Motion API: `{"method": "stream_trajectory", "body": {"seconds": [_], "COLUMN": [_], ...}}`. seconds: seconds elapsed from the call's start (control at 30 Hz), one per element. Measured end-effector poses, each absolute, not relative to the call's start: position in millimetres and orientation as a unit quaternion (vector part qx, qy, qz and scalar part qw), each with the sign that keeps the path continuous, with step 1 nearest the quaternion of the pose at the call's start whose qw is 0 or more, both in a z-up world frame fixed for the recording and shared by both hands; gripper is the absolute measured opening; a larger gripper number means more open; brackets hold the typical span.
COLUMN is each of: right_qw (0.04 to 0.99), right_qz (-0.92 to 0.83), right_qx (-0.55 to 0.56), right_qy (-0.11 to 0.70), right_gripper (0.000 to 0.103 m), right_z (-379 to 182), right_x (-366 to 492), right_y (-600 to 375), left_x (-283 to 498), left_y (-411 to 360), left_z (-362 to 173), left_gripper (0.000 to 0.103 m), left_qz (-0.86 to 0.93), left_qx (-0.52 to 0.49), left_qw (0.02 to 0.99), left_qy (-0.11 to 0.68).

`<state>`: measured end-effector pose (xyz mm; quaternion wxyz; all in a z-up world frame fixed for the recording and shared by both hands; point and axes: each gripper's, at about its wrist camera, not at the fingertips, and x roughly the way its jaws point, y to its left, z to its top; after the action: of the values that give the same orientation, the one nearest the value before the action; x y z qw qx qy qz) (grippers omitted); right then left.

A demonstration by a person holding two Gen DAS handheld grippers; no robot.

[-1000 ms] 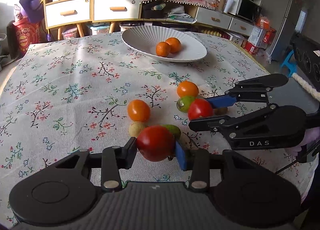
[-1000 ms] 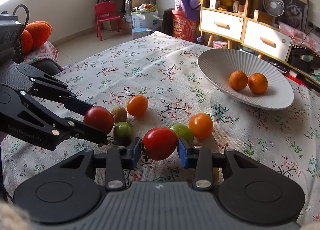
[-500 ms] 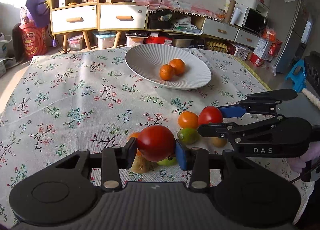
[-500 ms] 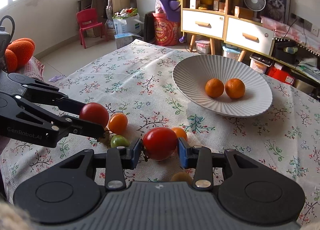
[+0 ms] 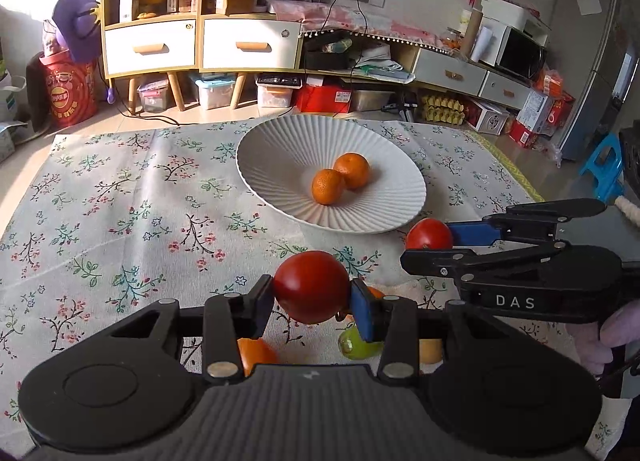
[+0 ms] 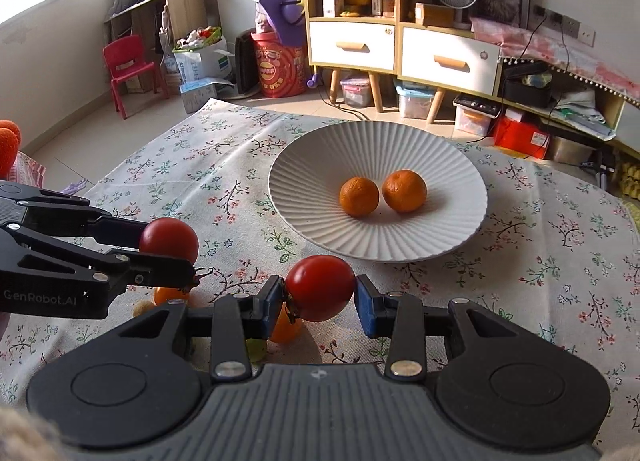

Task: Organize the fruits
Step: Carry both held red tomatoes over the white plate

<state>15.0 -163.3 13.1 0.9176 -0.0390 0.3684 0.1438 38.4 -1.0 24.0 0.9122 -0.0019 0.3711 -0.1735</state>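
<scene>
2 tomatoes [image 5: 311, 287] [image 6: 320, 287], 1 per gripper [image 5: 312, 301] [image 6: 320, 301], seemingly short of bowl [image 5: 280, 165].

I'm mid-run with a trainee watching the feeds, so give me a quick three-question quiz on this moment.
1. True or false: the left gripper is shut on a red tomato.
2. How many oranges lie in the white ribbed bowl?
A) none B) two C) four
3. Fill in: the right gripper holds its own red tomato above the floral ____, short of the bowl.

Key: 1 true; 2 B; 3 tablecloth.
</scene>
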Motion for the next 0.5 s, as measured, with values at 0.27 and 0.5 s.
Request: {"method": "stream_trajectory", "body": {"seconds": [0.27,0.5], "right_qw": [0.921,0.923], "right_qz": [0.119,0.106], "right_qx": [-0.012,-0.009], "right_qy": [0.371,0.371], "right_gripper": [0.036,0.036], "right_z": [11,6], "right_x": [40,60], "right_y": [-181,-191], "left_x": [64,90], "left_y": [-10,-19], "left_z": [22,18], "left_gripper": [0.034,0.034], "left_qz": [-0.154,-0.139], "left_qx": [-0.018,-0.032], "left_qw": [0.917,0.918], "left_qy": [0.369,0.371]}}
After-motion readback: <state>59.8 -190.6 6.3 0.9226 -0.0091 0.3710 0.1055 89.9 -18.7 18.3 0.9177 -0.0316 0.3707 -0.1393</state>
